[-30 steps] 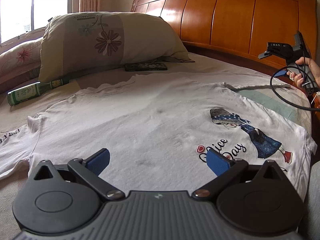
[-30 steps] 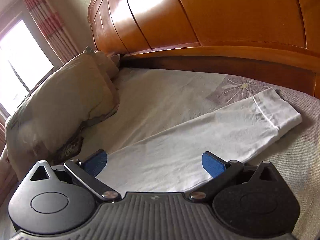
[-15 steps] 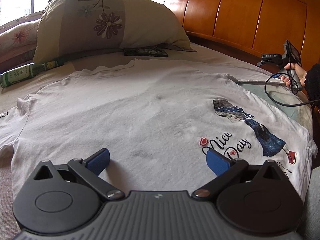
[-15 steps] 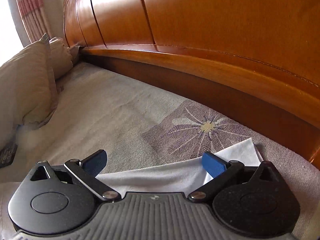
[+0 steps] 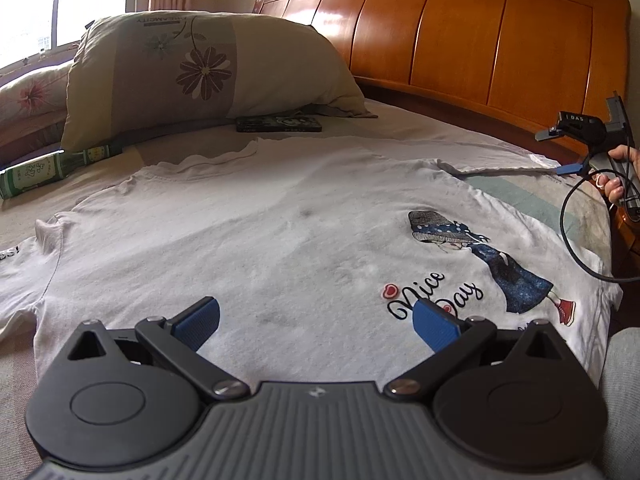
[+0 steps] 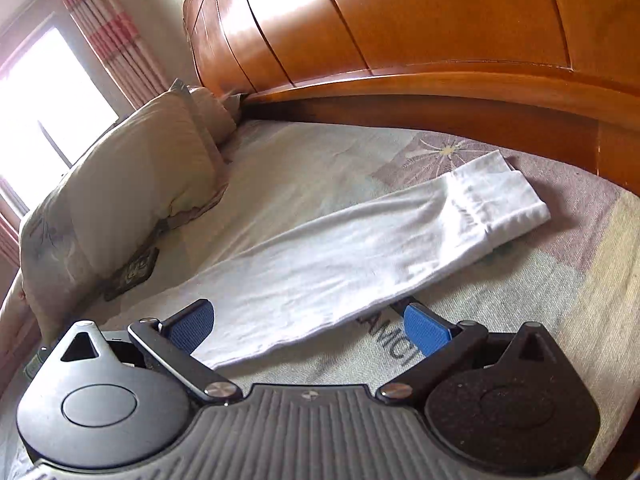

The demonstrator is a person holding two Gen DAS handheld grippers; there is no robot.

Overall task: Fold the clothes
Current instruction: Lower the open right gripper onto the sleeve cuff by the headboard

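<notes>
Both grippers wide open, holding nothing: left gripper (image 5: pixel 316 320) over the white printed long-sleeved shirt (image 5: pixel 280 240), right gripper (image 6: pixel 308 322) above its sleeve (image 6: pixel 360 248). A shallow pinch might snag the bedsheet (image 6: pixel 540 300) too.

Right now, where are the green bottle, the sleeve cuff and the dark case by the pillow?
green bottle (image 5: pixel 38 172), left wrist view, on its label.
sleeve cuff (image 6: pixel 502 196), right wrist view, on the folded end.
dark case (image 5: pixel 279 123), left wrist view, on its top face.
</notes>
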